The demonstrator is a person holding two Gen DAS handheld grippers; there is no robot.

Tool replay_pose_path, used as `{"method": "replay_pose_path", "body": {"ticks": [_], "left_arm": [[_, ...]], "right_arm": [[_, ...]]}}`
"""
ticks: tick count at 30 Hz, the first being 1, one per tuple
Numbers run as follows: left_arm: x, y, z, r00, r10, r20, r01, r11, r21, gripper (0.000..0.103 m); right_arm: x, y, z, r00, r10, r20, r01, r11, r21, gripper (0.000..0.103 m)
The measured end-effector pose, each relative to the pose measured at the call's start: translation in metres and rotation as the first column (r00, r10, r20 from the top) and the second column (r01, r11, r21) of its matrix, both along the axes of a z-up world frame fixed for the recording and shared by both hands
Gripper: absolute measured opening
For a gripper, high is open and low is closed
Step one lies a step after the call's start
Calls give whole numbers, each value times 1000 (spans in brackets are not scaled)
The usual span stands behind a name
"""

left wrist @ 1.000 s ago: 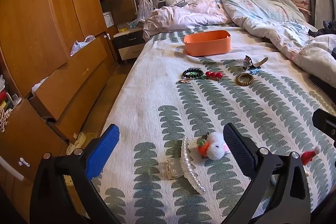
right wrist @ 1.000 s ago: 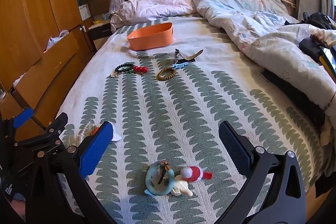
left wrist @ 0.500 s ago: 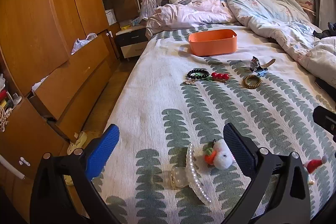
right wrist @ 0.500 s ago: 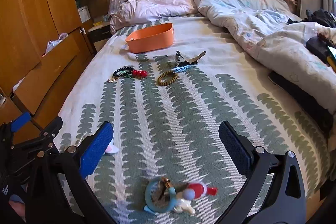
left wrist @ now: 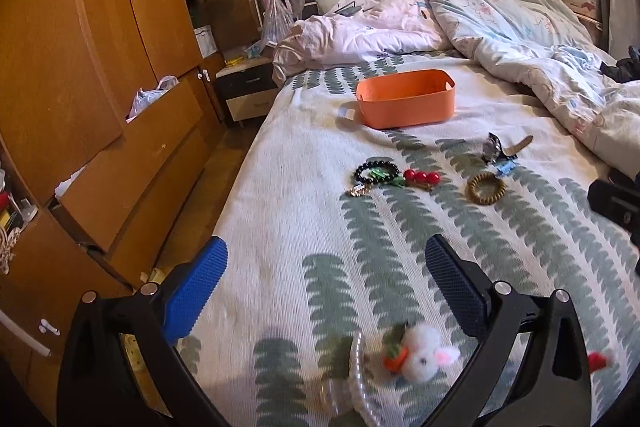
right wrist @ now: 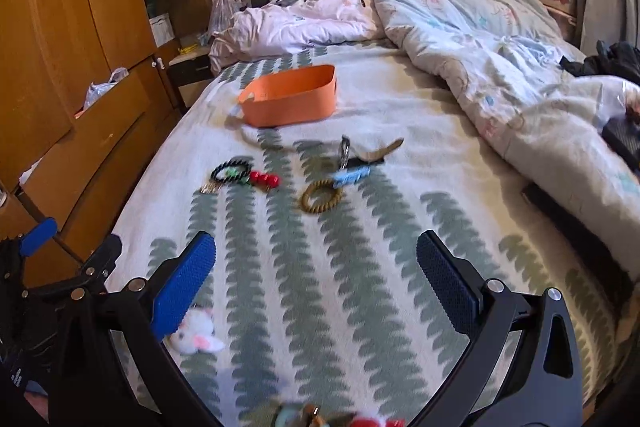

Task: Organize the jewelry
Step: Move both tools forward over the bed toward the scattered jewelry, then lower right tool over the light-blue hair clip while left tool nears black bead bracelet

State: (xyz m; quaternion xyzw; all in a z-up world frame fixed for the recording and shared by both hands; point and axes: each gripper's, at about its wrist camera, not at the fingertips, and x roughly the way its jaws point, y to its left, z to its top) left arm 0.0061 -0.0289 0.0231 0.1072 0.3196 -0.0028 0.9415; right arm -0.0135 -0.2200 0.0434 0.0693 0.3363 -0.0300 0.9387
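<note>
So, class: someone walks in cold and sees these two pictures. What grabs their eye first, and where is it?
Most striking is the orange bin, bright against the pale leaf-patterned bedspread, mid-bed below the rumpled duvets. In front of it lies a loose row of trinkets: a black bead bracelet, red cherry clip and brown coil hair tie. Nearest, the left gripper hangs open above a white plush bunny clip.

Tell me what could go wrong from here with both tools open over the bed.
The bunny clip and pearl claw clip lie touching, so the left tool may snag both. The black bead bracelet overlaps the red cherry clip, so lifting one could drag the other. The orange bin sits on soft bedding and might tip.
</note>
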Motion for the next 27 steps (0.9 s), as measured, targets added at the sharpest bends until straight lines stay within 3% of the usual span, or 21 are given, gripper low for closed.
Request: {"method": "replay_pose_path", "body": {"ticks": [7,12,16,27], "left_arm": [[47,-3,0,999,15,-32,-15,1000,-3,98],[102,-4,-9,994,-33,-108,31,999,-22,98],[142,-1,-23,987,-10,-160,7,1000,-16,98],[209,2,-66,955,1,-297,-20,998,-62,98]], "right_arm": [[66,-19,7,999,3,-36,-3,1000,3,100],[117,-35,-7,995,-19,-97,20,1000,2,100],[151,-47,-26,987,-22,-156,22,1000,-3,100],[191,-68,-74,960,-21,-279,31,999,33,100]]}}
